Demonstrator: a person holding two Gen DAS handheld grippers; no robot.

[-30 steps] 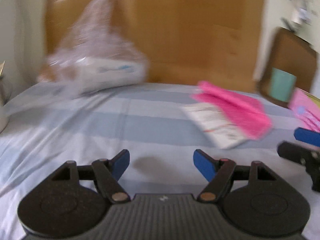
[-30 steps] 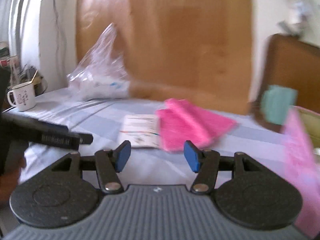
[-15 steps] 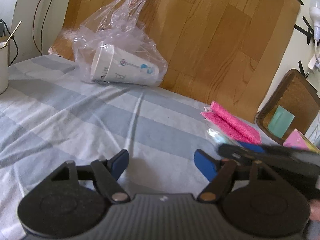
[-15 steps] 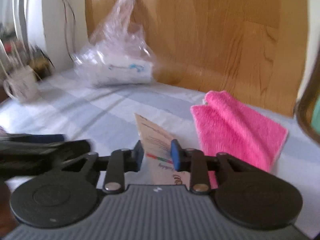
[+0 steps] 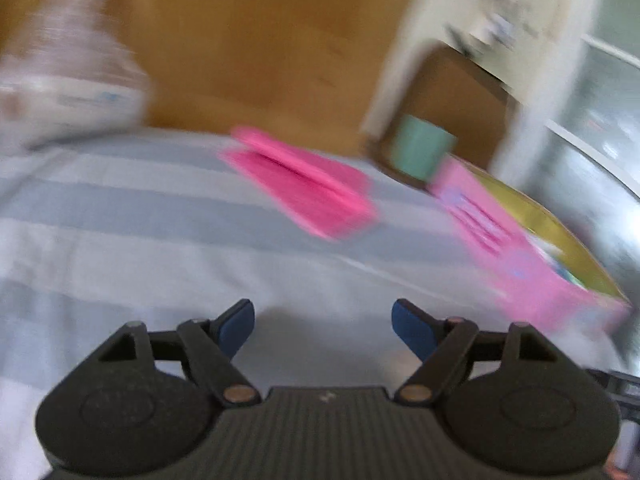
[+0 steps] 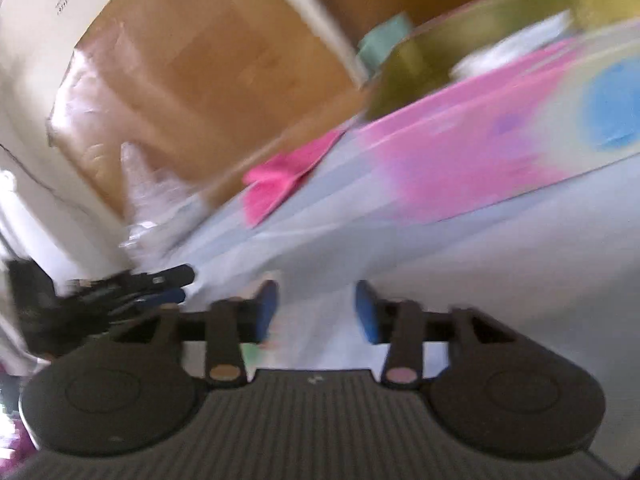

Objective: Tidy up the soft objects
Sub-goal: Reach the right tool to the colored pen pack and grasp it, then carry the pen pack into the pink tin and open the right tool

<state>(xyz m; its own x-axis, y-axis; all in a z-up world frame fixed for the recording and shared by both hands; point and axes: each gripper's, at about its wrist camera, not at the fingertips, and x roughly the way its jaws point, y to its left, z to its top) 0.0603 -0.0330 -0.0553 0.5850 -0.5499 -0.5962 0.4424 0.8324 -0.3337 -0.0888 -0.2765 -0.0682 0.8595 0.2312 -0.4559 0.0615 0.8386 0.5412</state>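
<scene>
A folded pink cloth (image 5: 300, 188) lies on the striped bedsheet (image 5: 120, 248), ahead of my left gripper (image 5: 322, 326), which is open and empty. In the right wrist view the cloth (image 6: 280, 180) lies far ahead, and the view is tilted and blurred. My right gripper (image 6: 316, 312) is partly open, with something pale and blurred between its fingers; I cannot tell if it holds it. The left gripper (image 6: 160, 284) shows at the left of that view.
A pink printed box (image 5: 520, 248) with a yellow-green inside stands at the right, close to my right gripper (image 6: 500, 140). A plastic bag with a paper cup (image 5: 68, 92) lies at the back left. A wooden board (image 5: 260, 40) and a brown basket (image 5: 452, 92) stand behind.
Both views have swung right and blurred. My right gripper has left the card and pink cloth, tilted, and widened its jaws. The card no longer shows beside the cloth.
</scene>
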